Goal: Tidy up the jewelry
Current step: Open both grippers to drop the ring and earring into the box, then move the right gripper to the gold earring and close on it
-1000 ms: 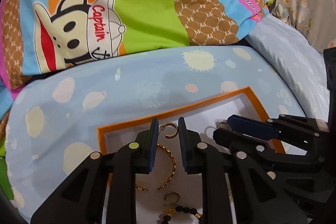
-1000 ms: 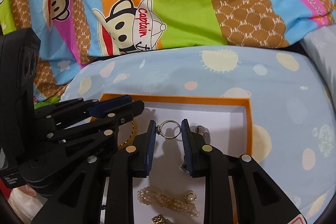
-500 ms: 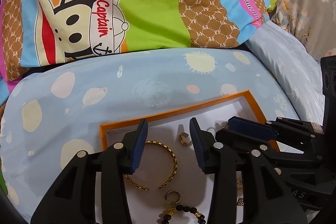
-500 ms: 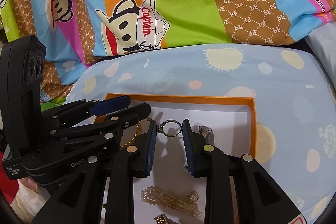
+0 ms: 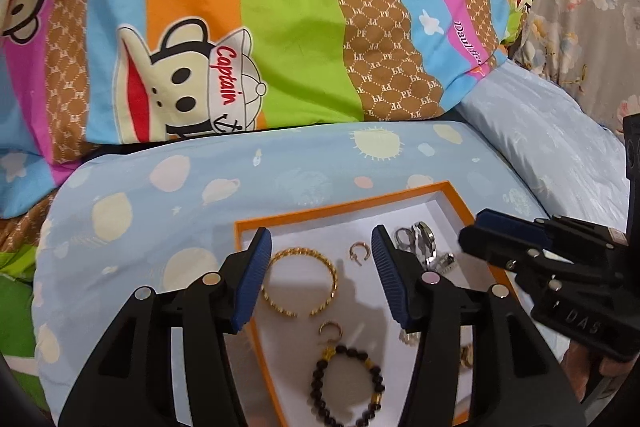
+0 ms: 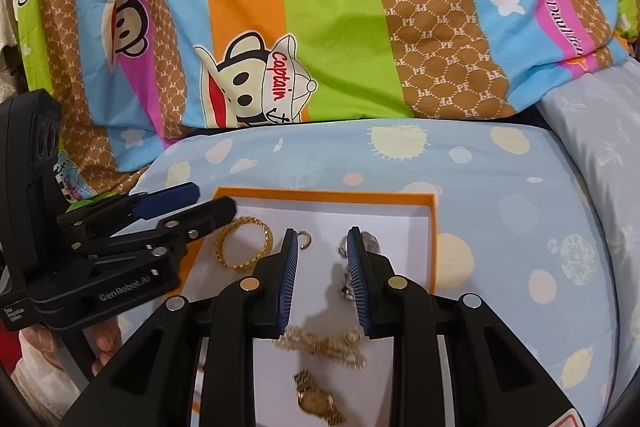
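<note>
Pale blue bedding printed with suns and planets carries an orange-rimmed tray [image 5: 340, 205], with a striped cartoon quilt [image 5: 280, 27] rising behind it. Above the tray's left half the left gripper [image 5: 320, 273] hangs with its jaws opening and nothing between the pads; a second ago they stood narrow around a small gold hoop earring [image 5: 359, 254], which now lies loose on the white floor near the far rim, its gap turned toward the near side. Both cameras have drawn back and up since then, so more of the quilt and the tray shows. The right gripper [image 6: 322, 281] hovers over the tray's right half with a modest gap and empty pads; the ring it framed earlier is no longer between them, and silver rings [image 5: 420, 241] sit clustered by the far right corner. A gold bangle [image 5: 299, 281] lies flat toward the far left corner, its open ends facing the near edge. Nearer the near edge lie a second gold hoop [image 5: 330, 331] and a dark bead bracelet [image 5: 346, 383]. On the right half, a pearl strand [image 6: 320, 345] runs crosswise, roughly parallel to the near edge, with a gold watch [image 6: 316, 401] just nearer than it.
</note>
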A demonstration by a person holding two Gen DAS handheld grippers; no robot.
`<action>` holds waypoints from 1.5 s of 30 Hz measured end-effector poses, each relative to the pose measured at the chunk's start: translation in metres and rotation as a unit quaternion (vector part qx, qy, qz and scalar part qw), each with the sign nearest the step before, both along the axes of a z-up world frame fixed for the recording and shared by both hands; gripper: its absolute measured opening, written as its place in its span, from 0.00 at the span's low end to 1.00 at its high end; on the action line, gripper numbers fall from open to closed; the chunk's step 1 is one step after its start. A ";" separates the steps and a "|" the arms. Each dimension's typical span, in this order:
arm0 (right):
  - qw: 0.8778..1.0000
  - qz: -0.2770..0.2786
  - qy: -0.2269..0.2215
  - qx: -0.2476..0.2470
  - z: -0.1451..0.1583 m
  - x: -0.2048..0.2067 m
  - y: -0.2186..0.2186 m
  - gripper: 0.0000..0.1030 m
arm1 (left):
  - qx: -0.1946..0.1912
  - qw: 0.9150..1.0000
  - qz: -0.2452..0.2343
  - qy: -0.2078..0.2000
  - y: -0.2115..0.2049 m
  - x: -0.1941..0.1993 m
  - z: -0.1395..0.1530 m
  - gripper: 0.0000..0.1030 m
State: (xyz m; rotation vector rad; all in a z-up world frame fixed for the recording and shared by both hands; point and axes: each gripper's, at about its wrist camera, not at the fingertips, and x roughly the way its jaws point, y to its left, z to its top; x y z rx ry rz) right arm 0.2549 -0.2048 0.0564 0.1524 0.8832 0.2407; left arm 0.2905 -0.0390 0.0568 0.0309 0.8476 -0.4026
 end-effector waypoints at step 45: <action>0.997 0.027 0.016 -0.072 -0.064 -0.164 0.034 0.31 | 0.049 0.998 -0.029 0.023 0.013 -0.198 -0.068 0.69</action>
